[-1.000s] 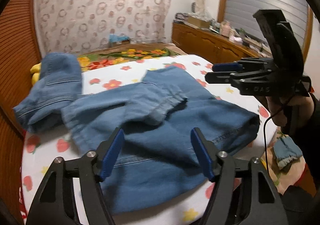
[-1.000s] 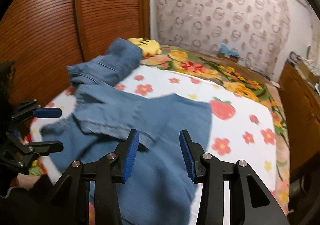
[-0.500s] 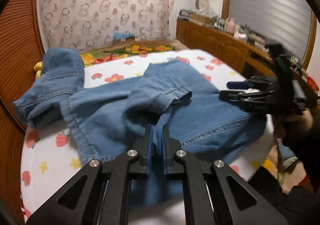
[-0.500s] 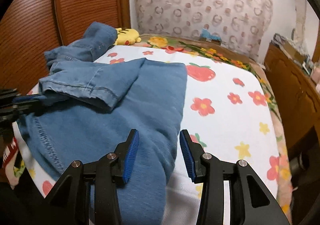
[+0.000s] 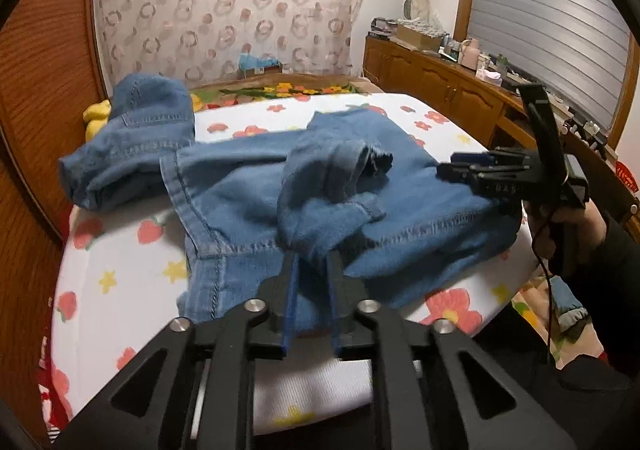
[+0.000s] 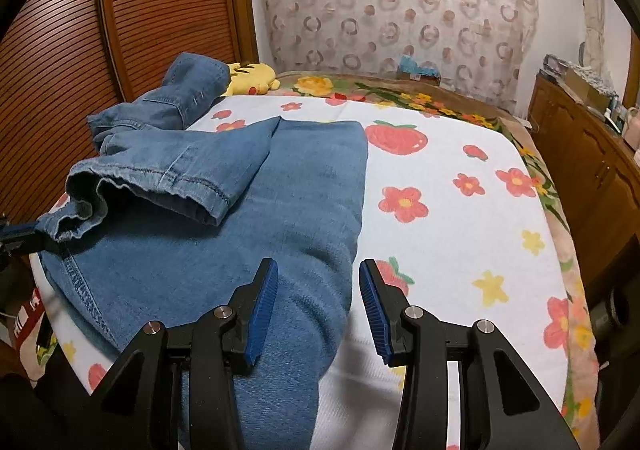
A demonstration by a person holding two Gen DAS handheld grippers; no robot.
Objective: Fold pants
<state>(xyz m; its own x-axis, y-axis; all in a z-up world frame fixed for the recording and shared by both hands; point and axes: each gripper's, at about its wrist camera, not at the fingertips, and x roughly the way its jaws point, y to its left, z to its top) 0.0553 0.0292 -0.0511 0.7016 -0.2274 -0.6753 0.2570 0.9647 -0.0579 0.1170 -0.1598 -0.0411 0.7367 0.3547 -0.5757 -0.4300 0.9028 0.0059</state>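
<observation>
A bed [image 6: 460, 234] carries everything, under a white cover printed with red flowers, strawberries and yellow stars. Blue denim pants [image 5: 248, 189] lie spread across it, one leg bunched up. A second pile of denim [image 5: 144, 133] and a yellow plush toy [image 6: 252, 77] lie at its far side.

Small items on sideboard [image 5: 448, 45] too tiny to ID; left gripper [image 6: 16, 236] cut off by frame edge.

a home bedroom: a bed [image 6: 460, 153] with a flower-and-strawberry sheet fills the middle of both views. a ribbed wooden wardrobe [image 6: 80, 49] stands at upper left, a ring-patterned curtain [image 6: 400, 1] hangs behind, and a cluttered wooden sideboard [image 5: 440, 77] runs under a shuttered window [image 5: 540, 29] at upper right.
</observation>
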